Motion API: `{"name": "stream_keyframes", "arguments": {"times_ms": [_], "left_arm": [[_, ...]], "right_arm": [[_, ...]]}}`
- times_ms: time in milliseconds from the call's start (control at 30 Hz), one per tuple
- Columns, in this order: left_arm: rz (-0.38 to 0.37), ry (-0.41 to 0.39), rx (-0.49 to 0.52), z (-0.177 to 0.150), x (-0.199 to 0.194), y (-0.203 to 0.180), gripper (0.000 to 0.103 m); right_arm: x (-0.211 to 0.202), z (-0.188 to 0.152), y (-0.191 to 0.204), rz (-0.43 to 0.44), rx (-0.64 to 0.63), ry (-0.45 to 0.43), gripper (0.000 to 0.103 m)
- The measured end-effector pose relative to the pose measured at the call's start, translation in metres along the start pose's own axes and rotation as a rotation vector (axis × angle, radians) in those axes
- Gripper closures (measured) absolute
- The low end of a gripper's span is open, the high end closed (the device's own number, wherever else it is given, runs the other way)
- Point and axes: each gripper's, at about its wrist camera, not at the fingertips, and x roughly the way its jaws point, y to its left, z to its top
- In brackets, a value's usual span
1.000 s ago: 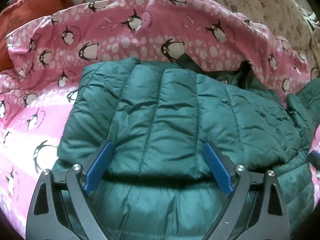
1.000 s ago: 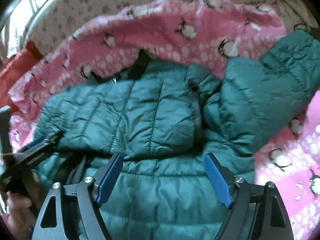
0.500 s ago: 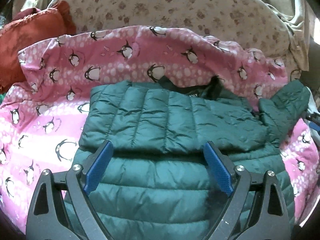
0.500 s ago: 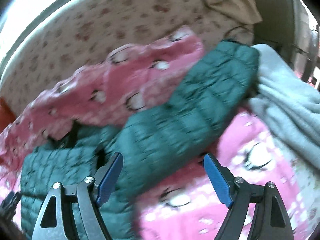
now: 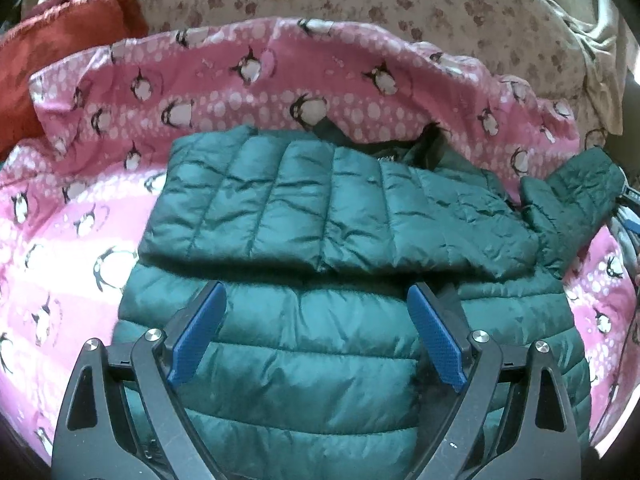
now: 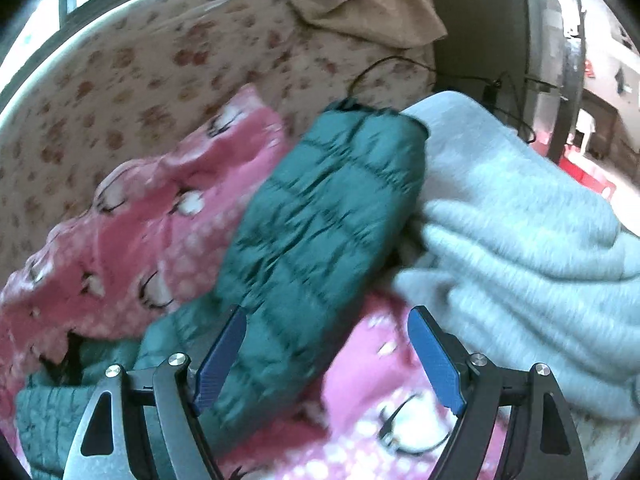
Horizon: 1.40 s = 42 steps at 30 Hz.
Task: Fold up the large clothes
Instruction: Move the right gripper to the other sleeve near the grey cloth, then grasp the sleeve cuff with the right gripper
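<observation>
Folding goes well here if the loose right sleeve (image 6: 332, 216) is taken near its cuff and laid flat across the green puffer jacket (image 5: 340, 264), which lies on the penguin blanket (image 5: 248, 80) with its left side already turned in. Both the left tongs (image 5: 316, 340) and right tongs (image 6: 326, 360) gape wide, holding nothing.

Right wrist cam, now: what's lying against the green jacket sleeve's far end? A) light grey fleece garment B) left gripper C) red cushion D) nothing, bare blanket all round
A: the sleeve of the green jacket runs up and right, and its cuff end butts against the light grey fleece garment piled on its right side.
</observation>
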Motion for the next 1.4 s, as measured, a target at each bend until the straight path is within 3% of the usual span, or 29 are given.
{"name": "stream_keyframes", "arguments": {"times_ms": [367,700,767,900,1000,1233,1400], "left_arm": [[0.014,0.027,-0.081,-0.003,0.014,0.019,0.011],[-0.011,0.005,-0.153,0.007,0.011,0.029,0.011],[-0.009,0.008,-0.151,0.006,0.011,0.029,0.011],[0.004,0.009,-0.141,0.004,0.011,0.028,0.011],[0.005,0.011,-0.150,0.004,0.011,0.030,0.011],[-0.008,-0.004,-0.165,0.003,0.004,0.033,0.011],[-0.008,-0.005,-0.151,0.002,0.000,0.031,0.011]], "right_arm": [[0.031,0.037,-0.032,-0.005,0.102,-0.016,0.021],[0.048,0.055,-0.025,0.035,0.097,-0.016,0.024],[0.052,0.056,-0.024,0.039,0.094,-0.006,0.031],[0.064,0.054,-0.025,0.014,0.098,0.053,0.070],[0.060,0.050,-0.027,0.067,0.122,0.043,0.088],[0.015,0.034,-0.003,0.195,0.059,-0.053,0.092],[-0.012,0.020,0.025,0.269,0.005,-0.065,0.092]]}}
